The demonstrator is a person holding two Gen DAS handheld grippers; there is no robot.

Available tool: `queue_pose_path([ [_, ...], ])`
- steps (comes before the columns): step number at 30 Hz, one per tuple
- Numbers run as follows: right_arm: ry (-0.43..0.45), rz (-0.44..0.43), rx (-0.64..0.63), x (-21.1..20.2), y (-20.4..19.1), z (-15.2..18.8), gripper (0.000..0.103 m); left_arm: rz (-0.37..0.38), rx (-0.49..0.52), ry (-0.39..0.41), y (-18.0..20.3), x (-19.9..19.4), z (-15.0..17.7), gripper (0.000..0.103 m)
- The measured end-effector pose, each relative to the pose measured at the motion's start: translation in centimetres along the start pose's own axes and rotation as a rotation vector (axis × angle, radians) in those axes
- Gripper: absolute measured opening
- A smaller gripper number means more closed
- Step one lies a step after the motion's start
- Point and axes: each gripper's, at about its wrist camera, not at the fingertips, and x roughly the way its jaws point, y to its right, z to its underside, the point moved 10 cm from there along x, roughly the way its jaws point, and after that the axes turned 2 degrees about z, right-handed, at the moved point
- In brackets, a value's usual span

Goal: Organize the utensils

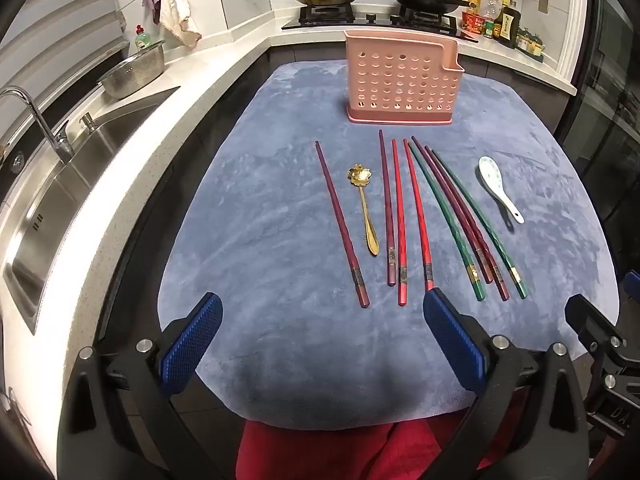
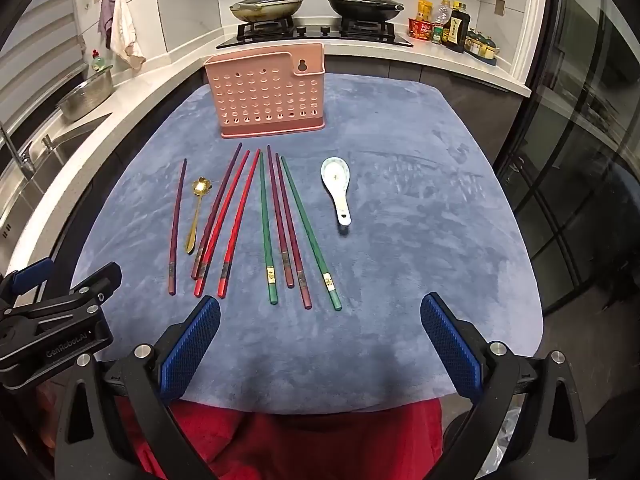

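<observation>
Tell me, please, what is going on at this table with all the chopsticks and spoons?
A person holds a two-finger gripper in each hand over a blue cloth. Both the left gripper and the right gripper are open and empty, short of the utensils. Eight chopsticks, a gold spoon and a white ceramic spoon lie in a row on the cloth. Beyond them the pink utensil holder stands upright. Nothing has been picked up yet.

Pink utensil holder (image 1: 400, 80): interior hidden behind its perforated front wall, compartments not discernible.
Condiment bottles (image 2: 448, 26): labels too small to read.
Sink (image 1: 60, 184): cut off by the left frame edge.
Red cloth (image 2: 304, 440): partly hidden behind gripper arms, cut off below.
</observation>
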Motion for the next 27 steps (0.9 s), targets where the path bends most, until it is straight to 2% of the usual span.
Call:
queue_pose_path([
  [27, -0.003, -0.012, -0.004, 0.15, -0.17, 0.07, 0.096, -0.001, -0.003, -0.002, -0.47, -0.01, -0.12, 0.096],
])
